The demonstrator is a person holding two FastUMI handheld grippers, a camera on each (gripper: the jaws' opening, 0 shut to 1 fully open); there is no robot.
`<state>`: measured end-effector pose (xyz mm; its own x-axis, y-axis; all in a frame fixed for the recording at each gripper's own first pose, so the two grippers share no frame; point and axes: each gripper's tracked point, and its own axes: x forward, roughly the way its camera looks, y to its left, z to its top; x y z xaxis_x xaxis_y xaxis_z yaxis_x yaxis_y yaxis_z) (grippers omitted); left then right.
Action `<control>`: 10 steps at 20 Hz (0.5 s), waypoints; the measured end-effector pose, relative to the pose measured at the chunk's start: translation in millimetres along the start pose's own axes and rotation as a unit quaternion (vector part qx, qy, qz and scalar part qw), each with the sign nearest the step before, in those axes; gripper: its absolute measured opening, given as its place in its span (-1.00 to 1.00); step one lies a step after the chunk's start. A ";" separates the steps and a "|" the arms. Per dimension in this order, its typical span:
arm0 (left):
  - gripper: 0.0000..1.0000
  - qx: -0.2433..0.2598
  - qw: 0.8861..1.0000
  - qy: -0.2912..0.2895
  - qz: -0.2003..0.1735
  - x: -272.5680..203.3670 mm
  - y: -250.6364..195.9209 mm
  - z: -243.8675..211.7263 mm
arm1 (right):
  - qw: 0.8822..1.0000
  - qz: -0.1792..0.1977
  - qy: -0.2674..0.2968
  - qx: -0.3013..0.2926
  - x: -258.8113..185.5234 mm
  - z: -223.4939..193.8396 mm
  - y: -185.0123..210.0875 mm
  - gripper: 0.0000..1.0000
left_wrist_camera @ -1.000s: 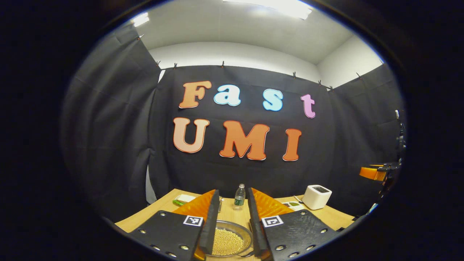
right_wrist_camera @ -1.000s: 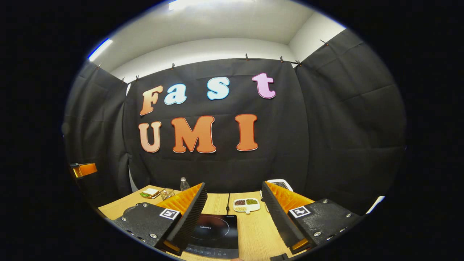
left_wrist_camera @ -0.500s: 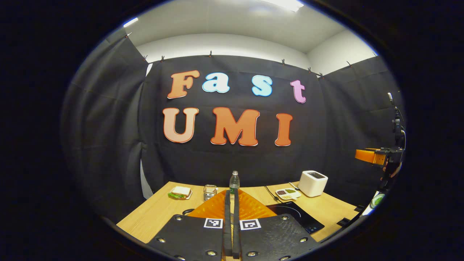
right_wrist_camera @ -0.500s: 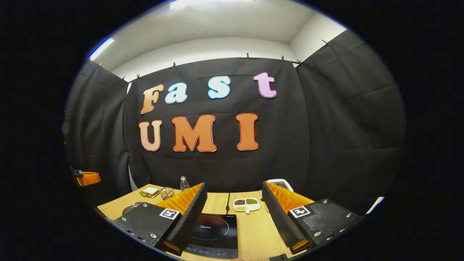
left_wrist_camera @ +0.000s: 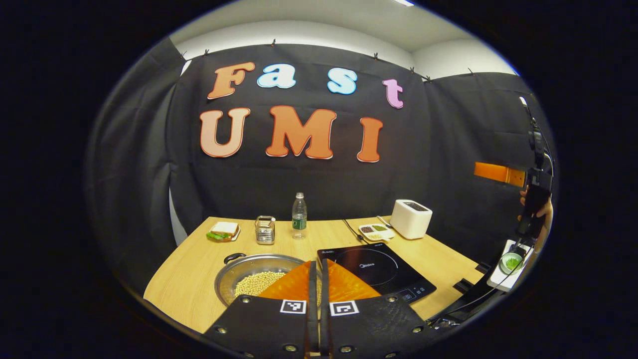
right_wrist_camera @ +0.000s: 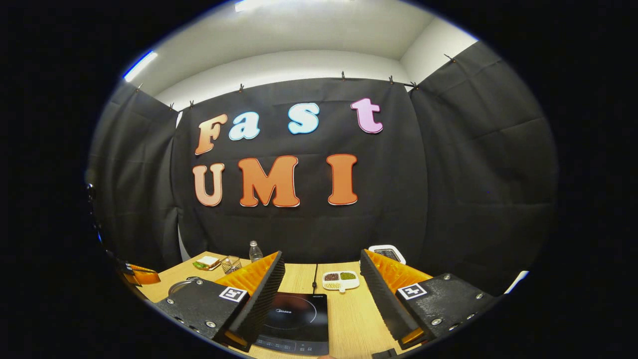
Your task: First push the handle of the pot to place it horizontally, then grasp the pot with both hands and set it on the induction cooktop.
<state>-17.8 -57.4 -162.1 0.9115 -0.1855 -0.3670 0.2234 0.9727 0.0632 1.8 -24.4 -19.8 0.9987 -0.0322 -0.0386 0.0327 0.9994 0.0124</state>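
Ahead of the left gripper (left_wrist_camera: 317, 279), whose fingers were pressed together on nothing, the pot (left_wrist_camera: 249, 279) sat on the table (left_wrist_camera: 189, 279), holding pale beans, with one dark handle (left_wrist_camera: 234, 258) visible at its far rim. Over the preceding second this gripper had gone from parted fingers held close over the pot to a closed pair, and its camera had drawn back and tilted down, so that the pot lay just beyond and slightly left of the fingertips and the induction cooktop (left_wrist_camera: 374, 269) just beside the pot, to the right. Closed fingers probably suited a push on the handle, so the first step appeared about to begin; the handle's exact lie could not be judged. The right gripper (right_wrist_camera: 321, 294) had barely moved: its fingers stood wide apart and empty above the cooktop's near edge, seemingly waiting for the two-handed lift. A bottle (left_wrist_camera: 299, 215) stood far beyond the left gripper.
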 end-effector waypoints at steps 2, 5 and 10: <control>-0.95 0.011 0.999 0.029 0.010 5.9 3.4 -23.8 | 1.000 0.004 0.000 0.002 0.2 -1.1 3.0 0.88; -0.95 0.009 0.998 0.062 0.001 11.0 -4.1 -53.9 | 1.000 0.010 0.002 0.008 2.1 -5.6 6.5 0.88; -0.94 0.000 0.993 0.118 -0.003 9.3 -3.7 -105.0 | 1.000 0.008 0.011 0.004 6.3 -13.9 6.5 0.89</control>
<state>-46.5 -48.1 -263.2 0.8039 -0.1538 -0.5746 0.2293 0.9715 0.0608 7.8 -17.9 -33.9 0.9980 -0.0149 -0.0609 0.0162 0.9997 0.0209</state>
